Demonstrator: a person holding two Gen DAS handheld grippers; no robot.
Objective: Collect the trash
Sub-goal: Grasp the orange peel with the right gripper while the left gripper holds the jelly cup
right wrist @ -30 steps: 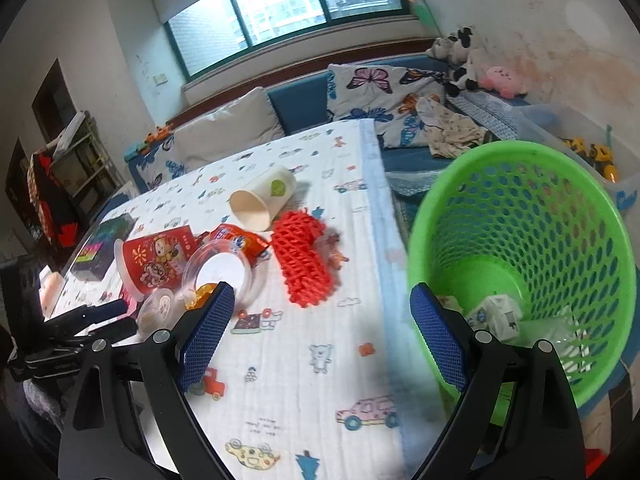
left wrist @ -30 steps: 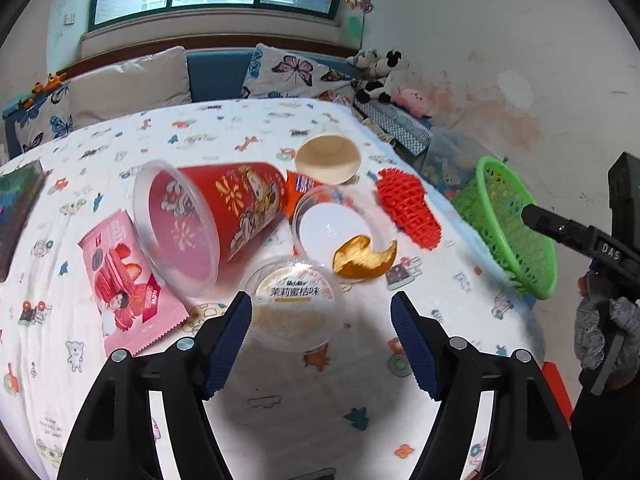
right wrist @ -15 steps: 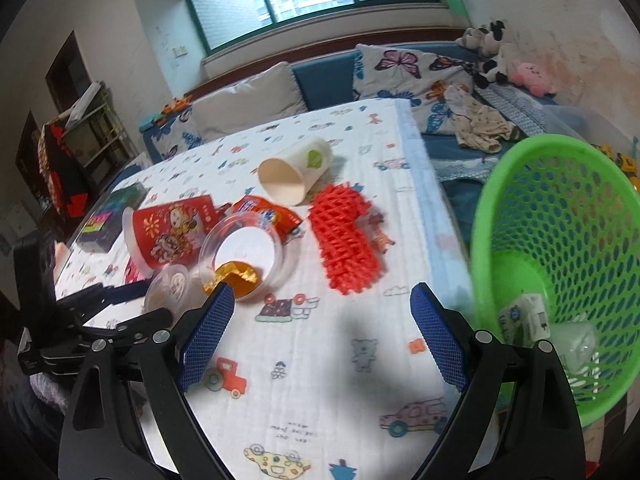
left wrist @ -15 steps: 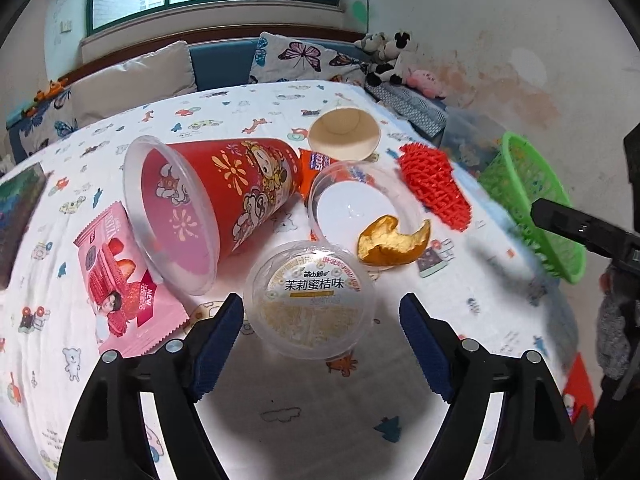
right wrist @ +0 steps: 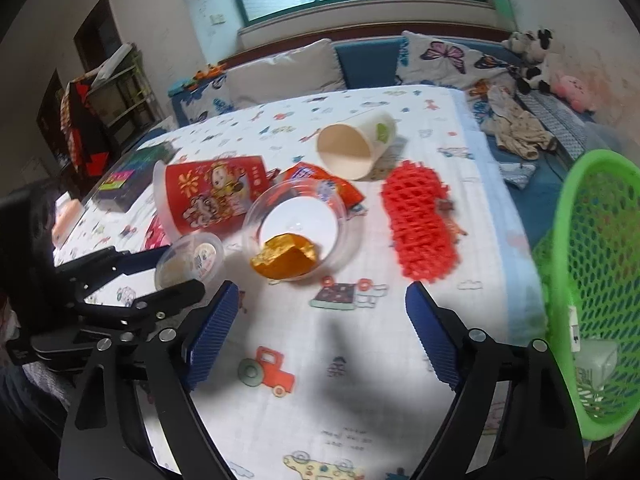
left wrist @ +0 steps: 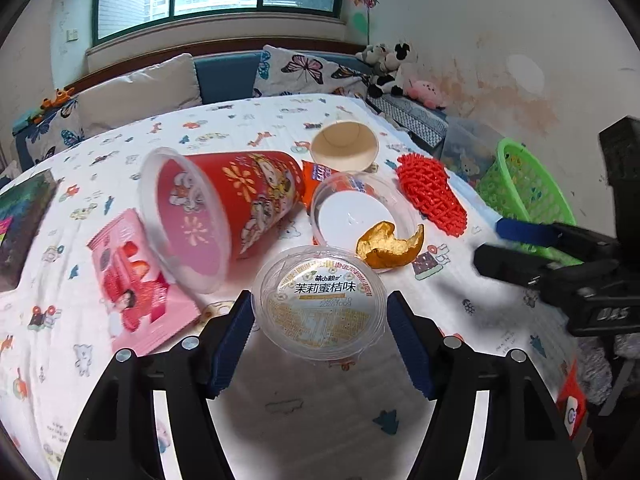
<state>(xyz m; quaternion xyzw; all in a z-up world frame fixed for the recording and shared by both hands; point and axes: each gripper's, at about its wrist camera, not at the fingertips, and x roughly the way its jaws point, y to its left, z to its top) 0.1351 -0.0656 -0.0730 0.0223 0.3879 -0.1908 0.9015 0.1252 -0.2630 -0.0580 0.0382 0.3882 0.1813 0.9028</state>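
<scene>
A small clear pudding cup [left wrist: 322, 304] with a printed lid stands between the fingers of my left gripper [left wrist: 320, 334]. Its jaws are closing, and the pads sit just off the cup's rim on both sides. Behind the cup lie a red plastic cup [left wrist: 224, 208] on its side, a clear bowl [left wrist: 352, 212], an orange peel [left wrist: 388, 244], a paper cup [left wrist: 344, 152] and a red foam net [left wrist: 432, 196]. My right gripper [right wrist: 320, 324] hovers over the tablecloth in front of the orange peel [right wrist: 286, 258]. Its jaws are closing with nothing between them. The green basket [right wrist: 592, 240] stands at the right.
A pink snack wrapper [left wrist: 132, 280] lies left of the red cup, and an orange wrapper [left wrist: 316, 172] is tucked behind the bowl. A dark book [left wrist: 20, 216] sits at the table's left edge. Cushions and soft toys line the sofa behind. The basket holds some trash.
My left gripper has closed in until the pudding cup sits between its fingers, which now stand narrower. My right gripper has swung left from the basket to over the table.
</scene>
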